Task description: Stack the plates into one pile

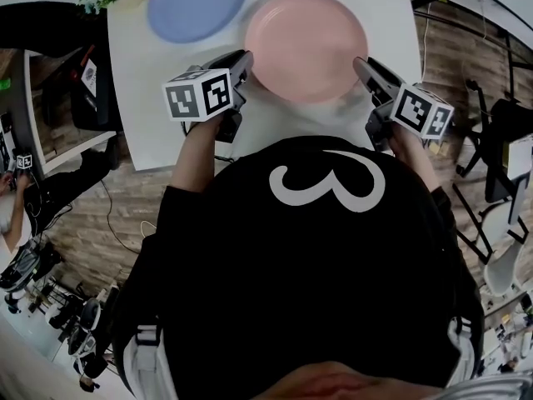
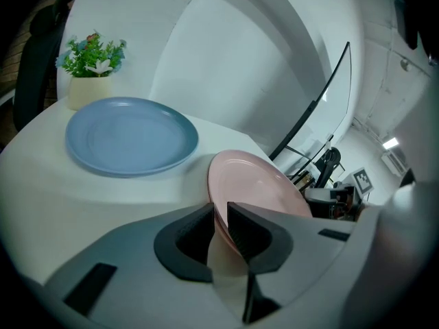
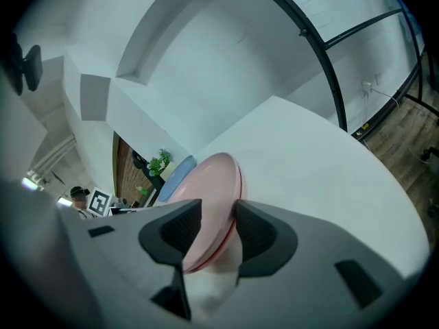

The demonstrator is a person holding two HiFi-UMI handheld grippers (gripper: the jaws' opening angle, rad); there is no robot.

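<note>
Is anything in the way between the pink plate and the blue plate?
No, nothing visible. Only bare white table lies between the round pink plate and the round blue plate, whose top is empty. The small potted plant stands beyond the blue plate, not between them.

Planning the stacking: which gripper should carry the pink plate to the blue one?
Probably left: left gripper grips the pink plate and is nearer the blue plate; right gripper stands open around the rim.

Shirt (image 1: 316, 307): black, short sleeves, white looping mark (image 1: 329, 182) in front
Left gripper (image 1: 244, 58): grey body, dark pads, white cube (image 1: 198, 94) with black square markers
Right gripper (image 1: 361, 63): same build
</note>
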